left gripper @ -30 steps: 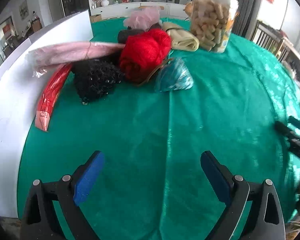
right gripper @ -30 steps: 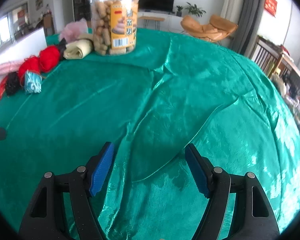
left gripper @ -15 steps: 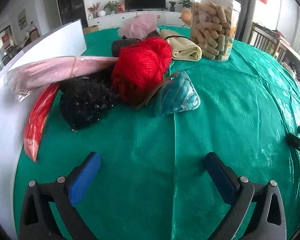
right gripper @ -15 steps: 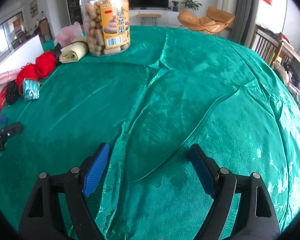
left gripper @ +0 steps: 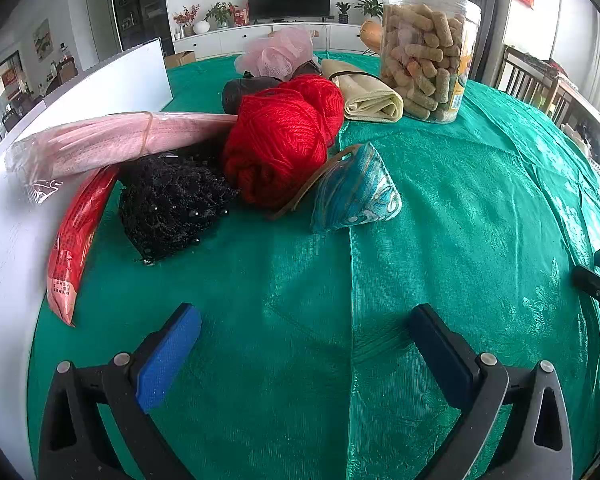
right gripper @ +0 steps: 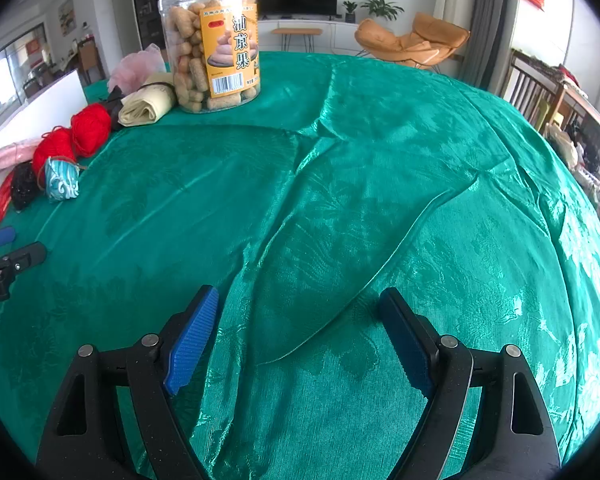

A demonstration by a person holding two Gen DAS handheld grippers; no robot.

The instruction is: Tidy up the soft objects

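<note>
A pile of soft things lies on the green tablecloth (left gripper: 460,208): red yarn (left gripper: 278,148), a black beaded net (left gripper: 172,204), a teal patterned pouch (left gripper: 356,192), a pink wrapped pack (left gripper: 108,140), a red packet (left gripper: 76,236), a cream folded cloth (left gripper: 368,98) and a pink mesh puff (left gripper: 278,54). My left gripper (left gripper: 304,344) is open and empty, a short way in front of the pile. My right gripper (right gripper: 300,332) is open and empty over bare cloth, far right of the pile (right gripper: 60,152).
A clear jar of snacks (left gripper: 426,52) stands behind the pile, also in the right wrist view (right gripper: 212,40). A white board (left gripper: 4,216) runs along the left. The right gripper's tip (left gripper: 596,280) shows at the right edge; the cloth has raised folds (right gripper: 340,240).
My left gripper has moved forward toward the pile, which now looks larger and nearer. My right gripper has shifted slightly toward the jar. Both stay open.
</note>
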